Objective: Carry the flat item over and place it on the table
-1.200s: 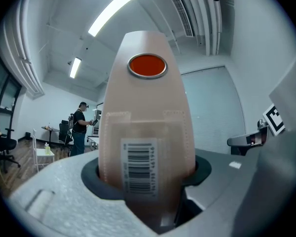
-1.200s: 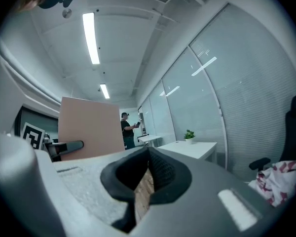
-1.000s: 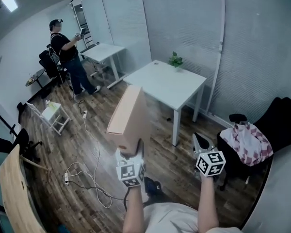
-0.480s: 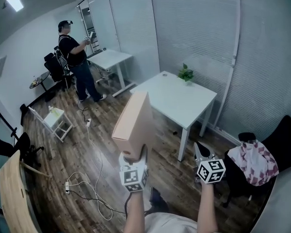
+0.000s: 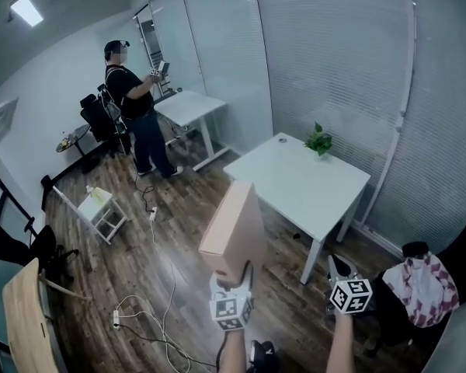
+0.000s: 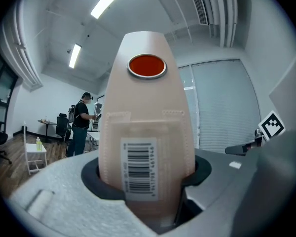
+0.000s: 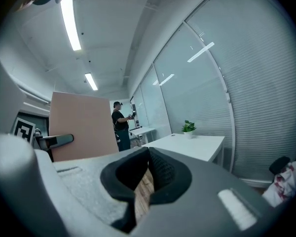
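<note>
The left gripper (image 6: 147, 184) is clamped on the lower end of a flat, pale pink cardboard box (image 5: 234, 234). The box is smooth-faced, with a barcode label (image 6: 138, 168) and a round red sticker (image 6: 147, 65) on its narrow side. It stands upright in the air above the wood-plank floor (image 5: 171, 286), just off the near left corner of the white rectangular table (image 5: 295, 186). The right gripper (image 7: 146, 172) has its dark ribbed pads (image 7: 163, 169) pressed together with nothing between them. Finely ribbed frosted panels (image 5: 334, 61) wall the room.

The table (image 5: 295, 181) and far person (image 5: 136, 107) lie slightly nearer ahead of the left gripper (image 5: 233, 274) and right gripper (image 5: 339, 269).
</note>
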Action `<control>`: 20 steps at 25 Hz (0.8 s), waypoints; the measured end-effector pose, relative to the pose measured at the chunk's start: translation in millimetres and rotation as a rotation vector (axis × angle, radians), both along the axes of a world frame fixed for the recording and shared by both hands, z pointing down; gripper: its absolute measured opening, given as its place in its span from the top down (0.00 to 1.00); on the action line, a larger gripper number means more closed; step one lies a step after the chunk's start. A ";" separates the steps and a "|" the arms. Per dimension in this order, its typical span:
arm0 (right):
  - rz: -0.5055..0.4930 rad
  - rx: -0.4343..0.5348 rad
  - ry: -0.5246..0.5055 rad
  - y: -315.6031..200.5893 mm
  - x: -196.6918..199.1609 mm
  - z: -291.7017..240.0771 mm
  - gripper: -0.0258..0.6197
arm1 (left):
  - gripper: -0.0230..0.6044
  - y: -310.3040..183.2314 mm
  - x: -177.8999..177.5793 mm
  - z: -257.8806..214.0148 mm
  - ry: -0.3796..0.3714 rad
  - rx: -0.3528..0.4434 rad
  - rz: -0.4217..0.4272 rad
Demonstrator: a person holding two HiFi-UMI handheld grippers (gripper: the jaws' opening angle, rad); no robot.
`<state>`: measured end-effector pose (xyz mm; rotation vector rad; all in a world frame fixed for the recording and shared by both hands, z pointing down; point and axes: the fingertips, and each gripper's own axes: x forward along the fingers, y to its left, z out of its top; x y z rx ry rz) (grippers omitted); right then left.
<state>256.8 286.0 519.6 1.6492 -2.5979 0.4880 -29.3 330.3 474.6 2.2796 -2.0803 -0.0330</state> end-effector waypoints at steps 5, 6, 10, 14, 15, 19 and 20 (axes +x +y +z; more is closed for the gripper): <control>0.003 -0.055 0.038 -33.1 -10.3 27.7 0.96 | 0.50 -35.8 -23.0 29.2 0.020 -0.047 -0.002; 0.011 -0.065 0.047 -40.4 -10.1 34.2 0.96 | 0.50 -46.0 -28.4 33.1 0.023 -0.057 -0.004; 0.059 -0.100 0.041 -68.1 -4.1 52.6 0.96 | 0.50 -79.7 -45.4 40.2 0.059 -0.068 -0.025; 0.106 -0.106 0.051 -100.7 -3.4 51.3 0.96 | 0.50 -117.7 -55.2 28.6 0.102 -0.034 -0.021; 0.112 -0.105 0.058 -109.6 -3.4 50.3 0.96 | 0.50 -128.2 -55.2 27.1 0.095 -0.031 -0.017; 0.142 -0.119 0.071 -136.8 -0.6 54.5 0.96 | 0.50 -163.5 -52.8 24.2 0.084 -0.023 0.000; 0.150 -0.121 0.065 -141.3 -1.8 54.6 0.96 | 0.50 -170.0 -54.2 21.2 0.081 -0.019 0.004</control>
